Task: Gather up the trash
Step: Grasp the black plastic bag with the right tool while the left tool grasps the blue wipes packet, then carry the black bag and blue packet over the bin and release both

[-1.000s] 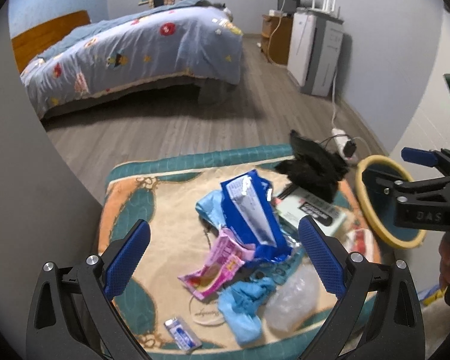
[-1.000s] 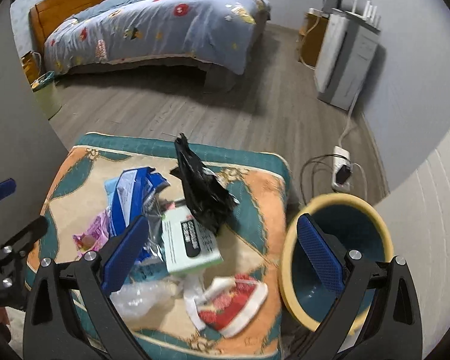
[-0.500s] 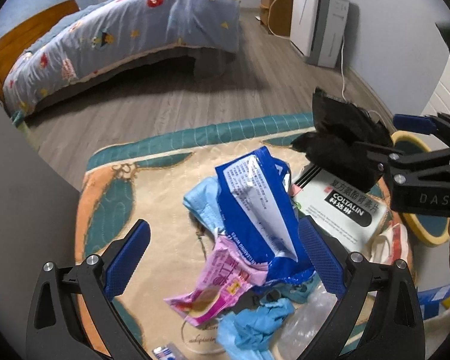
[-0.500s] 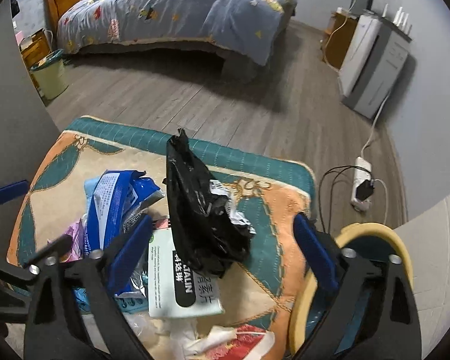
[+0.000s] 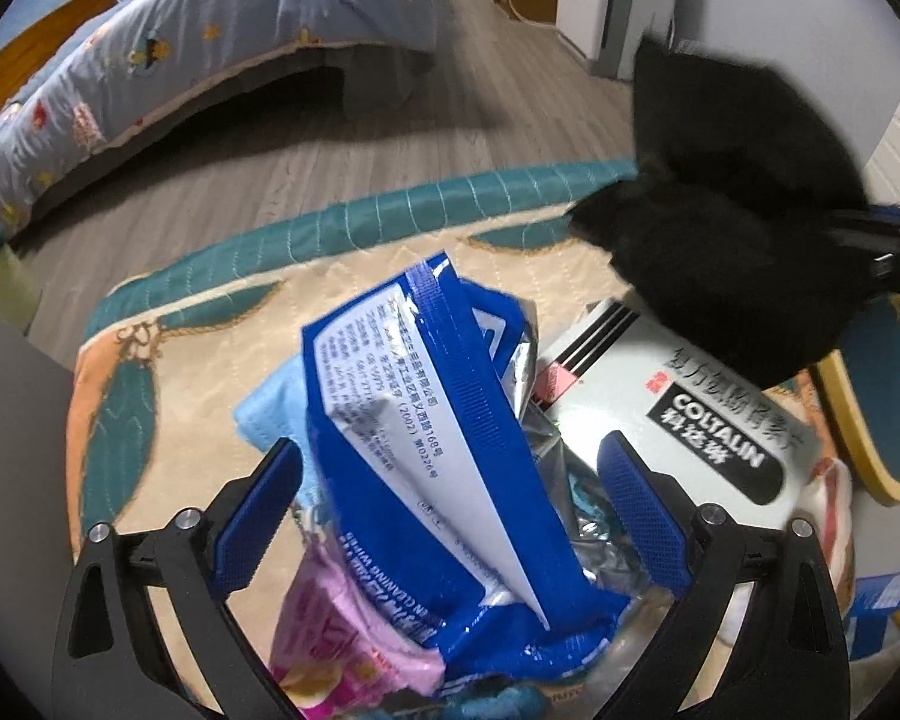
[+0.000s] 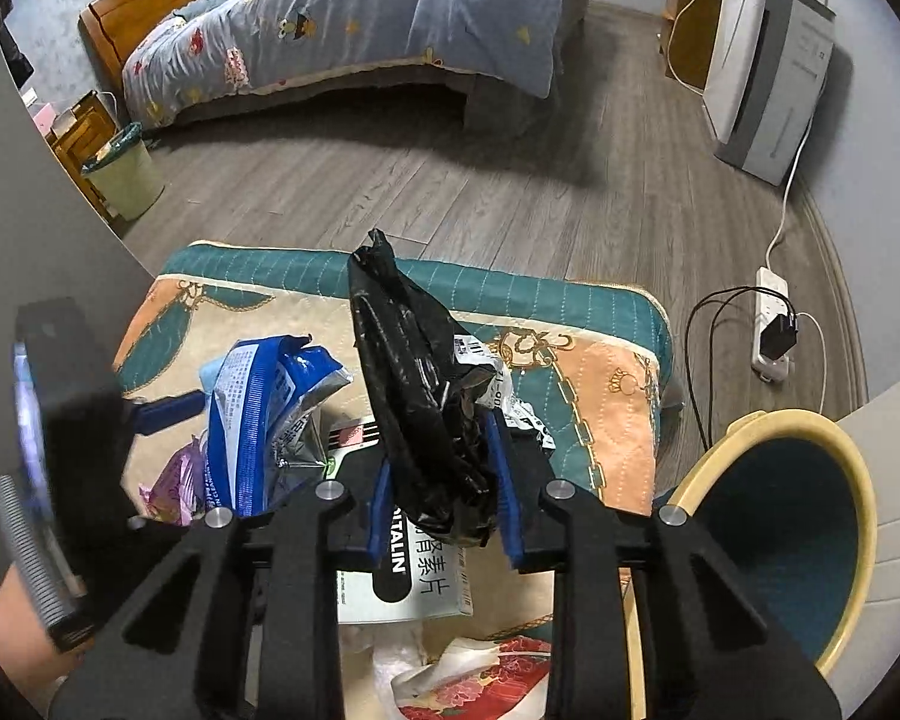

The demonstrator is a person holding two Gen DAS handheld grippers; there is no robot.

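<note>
Two grippers work the pile at once: the right gripper [image 6: 441, 495] has just been closing its jaws, and its blue pads now pinch the crumpled black plastic bag [image 6: 417, 396], which stands up between them above the white medicine box [image 6: 417, 576]. The left gripper [image 5: 450, 516] stands with jaws wide apart on either side of the blue wipes packet [image 5: 432, 450], neither pad visibly pressing it. I judge the step in hand to be the pick-up: one piece gripped, a second framed. The next move would call for the left jaws to shut on the packet without catching the pink wrapper [image 5: 330, 636] beneath it, and for the bag to be lifted and carried over to the yellow-rimmed bin [image 6: 810, 540] just beside the quilted cushion [image 6: 606, 378]. Only the right wrist view shows the pinch on the bag and the bin's open mouth; the left wrist view shows the bag as a dark blur but gives the packet's printed back and the gap at each pad.
</note>
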